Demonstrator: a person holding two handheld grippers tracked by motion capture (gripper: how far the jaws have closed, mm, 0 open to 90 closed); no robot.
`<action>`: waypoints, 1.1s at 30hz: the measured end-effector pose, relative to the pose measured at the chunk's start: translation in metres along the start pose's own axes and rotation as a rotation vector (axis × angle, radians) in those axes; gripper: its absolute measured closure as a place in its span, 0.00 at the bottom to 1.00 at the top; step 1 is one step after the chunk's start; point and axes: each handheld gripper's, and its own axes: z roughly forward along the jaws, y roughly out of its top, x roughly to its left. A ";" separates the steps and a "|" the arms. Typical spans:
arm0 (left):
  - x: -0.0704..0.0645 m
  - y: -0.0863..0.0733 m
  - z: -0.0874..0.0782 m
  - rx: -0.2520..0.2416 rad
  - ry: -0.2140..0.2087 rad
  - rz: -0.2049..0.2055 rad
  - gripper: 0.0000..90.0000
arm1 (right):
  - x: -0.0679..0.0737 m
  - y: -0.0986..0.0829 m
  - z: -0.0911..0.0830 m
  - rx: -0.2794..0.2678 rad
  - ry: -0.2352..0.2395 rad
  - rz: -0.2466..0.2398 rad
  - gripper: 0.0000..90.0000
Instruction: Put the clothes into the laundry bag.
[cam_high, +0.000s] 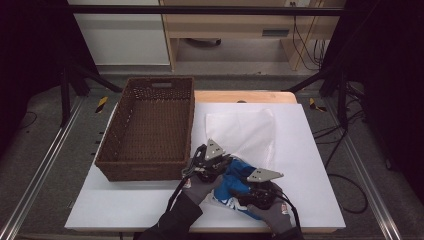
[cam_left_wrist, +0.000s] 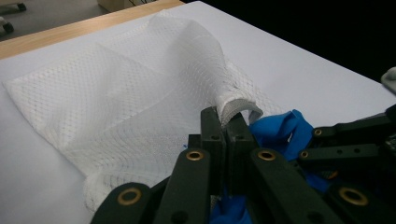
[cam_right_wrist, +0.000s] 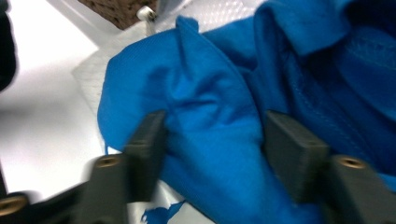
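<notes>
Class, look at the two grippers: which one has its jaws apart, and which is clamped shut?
The right gripper is open, jaws apart around the blue garment. The left gripper is shut, pinching the white mesh bag's rim.

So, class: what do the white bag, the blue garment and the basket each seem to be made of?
White bag: fine mesh netting, likely synthetic, semi-sheer.
Blue garment: soft matte knit fabric, creased.
Basket: brown woven wicker or similar, with visible weave.
</notes>
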 end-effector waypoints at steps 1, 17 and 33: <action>0.000 0.000 0.000 0.000 0.000 -0.001 0.98 | 0.000 0.000 0.001 0.010 -0.004 0.004 0.58; -0.007 0.001 -0.004 -0.015 -0.022 0.011 0.98 | -0.019 0.028 -0.008 -0.095 -0.187 0.079 0.89; -0.003 -0.004 -0.002 -0.004 -0.016 0.005 0.98 | -0.018 0.023 -0.022 -0.172 -0.195 0.074 0.58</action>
